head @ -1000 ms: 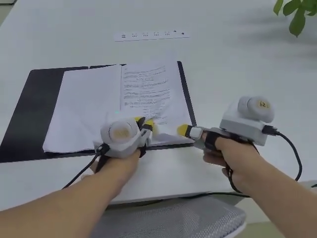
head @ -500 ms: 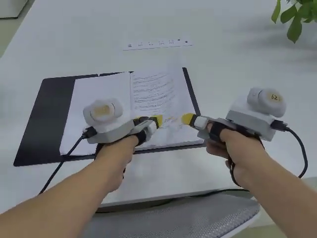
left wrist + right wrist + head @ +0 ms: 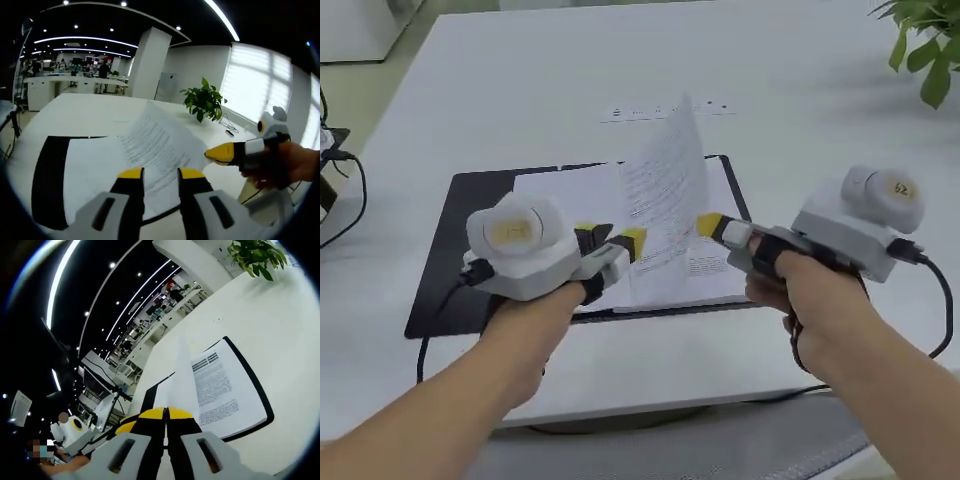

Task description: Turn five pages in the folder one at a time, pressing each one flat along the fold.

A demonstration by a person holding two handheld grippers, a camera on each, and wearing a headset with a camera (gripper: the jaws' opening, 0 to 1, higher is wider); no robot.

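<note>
We see a black folder (image 3: 438, 290) lying open and flat on the white counter (image 3: 520, 80). Its left side carries a stack of blank sheets (image 3: 560, 200) with dark cover showing beyond them. Its right side shows a flat printed page (image 3: 712, 272), covered in lines of text. Between the two stands the lifted page (image 3: 665, 195) — printed, gently curved, upper edge raised off the stack — its lower right edge pinched in the closed fingers of the right gripper (image 3: 708, 226).

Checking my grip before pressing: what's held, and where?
The right gripper pinches the lifted white printed page by its free edge near the lower corner; the left gripper is open, holding nothing.
</note>
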